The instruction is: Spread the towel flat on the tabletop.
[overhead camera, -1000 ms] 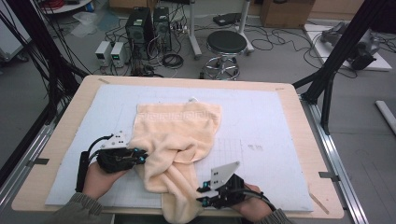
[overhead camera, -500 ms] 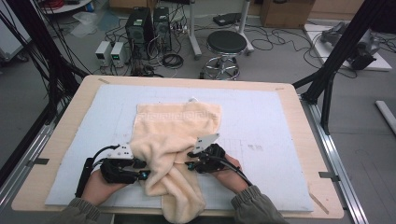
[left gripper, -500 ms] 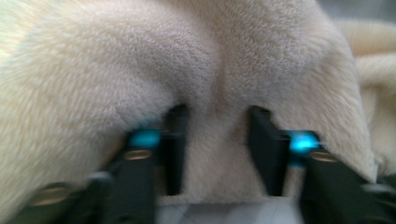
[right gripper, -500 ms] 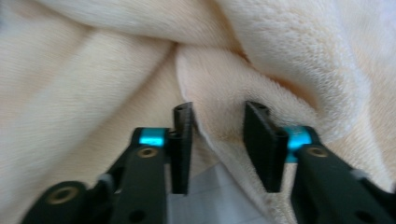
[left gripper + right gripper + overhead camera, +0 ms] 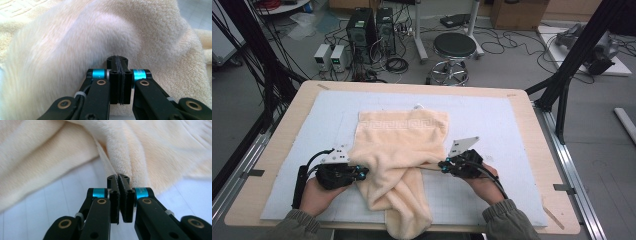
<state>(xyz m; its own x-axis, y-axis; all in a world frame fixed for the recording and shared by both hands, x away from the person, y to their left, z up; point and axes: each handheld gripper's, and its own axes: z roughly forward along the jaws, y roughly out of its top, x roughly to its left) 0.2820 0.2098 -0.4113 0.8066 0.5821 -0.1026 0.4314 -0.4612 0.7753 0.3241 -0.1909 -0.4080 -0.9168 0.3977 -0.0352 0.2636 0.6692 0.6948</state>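
Item: cream towel (image 5: 399, 150), terry pile, woven key-pattern band across its far end.
Location: middle of the counter (image 5: 287, 125), on the pale blue mat (image 5: 492, 115); the near end hangs over the counter's near edge.
Long axis: runs from the counter's far edge to its near edge; the banded end points to the far edge, the bunched end to the near edge.
Lie: far half flat and square to the mat; near half gathered into crossing folds, narrowed at the waist between the two claws.
Left claw (image 5: 360, 172): at the towel's left edge, towards the near left corner of the counter. In the left gripper view its jaws stand pressed together (image 5: 119, 65) with towel pile against the tips; whether cloth is caught between them cannot be told. The jaws have just been closing.
Right claw (image 5: 443, 165): at the towel's right edge, level with the left claw. In the right gripper view the jaws (image 5: 119, 181) pinch a thin fold of towel at their tips. They too have just been closing.
Change from earlier frames: a second ago the right claw sat by the near edge beside the hanging end; it now lies farther from that edge, at the towel's waist. The left claw has barely moved. The towel's banded end lies as before.
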